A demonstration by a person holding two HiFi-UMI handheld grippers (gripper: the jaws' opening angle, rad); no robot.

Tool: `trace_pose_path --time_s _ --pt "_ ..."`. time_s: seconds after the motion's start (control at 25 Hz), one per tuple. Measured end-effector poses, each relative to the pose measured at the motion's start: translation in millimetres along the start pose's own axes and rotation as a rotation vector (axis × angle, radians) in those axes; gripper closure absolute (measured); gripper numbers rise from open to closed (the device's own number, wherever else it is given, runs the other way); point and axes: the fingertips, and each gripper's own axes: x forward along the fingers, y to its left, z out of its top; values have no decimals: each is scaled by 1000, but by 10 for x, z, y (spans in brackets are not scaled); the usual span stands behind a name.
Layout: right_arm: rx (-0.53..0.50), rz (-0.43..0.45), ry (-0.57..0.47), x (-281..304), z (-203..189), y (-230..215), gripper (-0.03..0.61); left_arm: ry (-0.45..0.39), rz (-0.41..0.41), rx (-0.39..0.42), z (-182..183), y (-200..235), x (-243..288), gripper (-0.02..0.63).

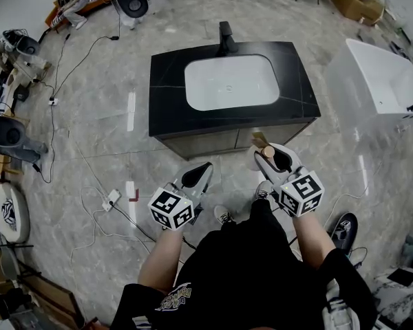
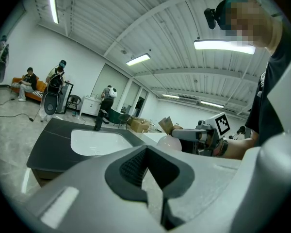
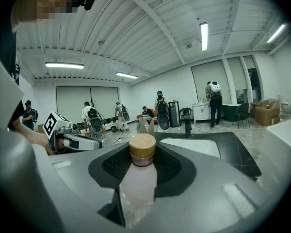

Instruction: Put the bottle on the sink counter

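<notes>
A pale pink bottle (image 3: 137, 186) with a wooden cap (image 3: 142, 148) stands upright between the jaws of my right gripper (image 3: 142, 171), which is shut on it. In the head view that gripper (image 1: 271, 157) hovers just in front of the black sink counter (image 1: 166, 81), near its front right corner, with the bottle's cap (image 1: 268, 152) showing. The counter holds a white basin (image 1: 228, 81) and a black faucet (image 1: 226, 38) at the back. My left gripper (image 1: 198, 175) is shut and empty, lower and to the left of the right one. In the left gripper view the jaws (image 2: 148, 178) meet, and the bottle (image 2: 170, 142) shows beyond them.
A white bathtub (image 1: 389, 81) stands to the right of the counter. Cables and a power strip (image 1: 111, 199) lie on the tiled floor at the left, beside stands and equipment (image 1: 10, 133). Several people (image 3: 213, 101) stand far behind the counter.
</notes>
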Motion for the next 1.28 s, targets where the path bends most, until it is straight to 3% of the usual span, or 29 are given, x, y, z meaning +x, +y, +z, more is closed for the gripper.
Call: trace_pose_path --time_s 0.52,1.28 --pt "1 21 7 221 79 -159 417 -5 36 -12 82 174 81 612" --pt "-44 156 46 792 394 -894 417 -39 139 -65 343 503 854 614"
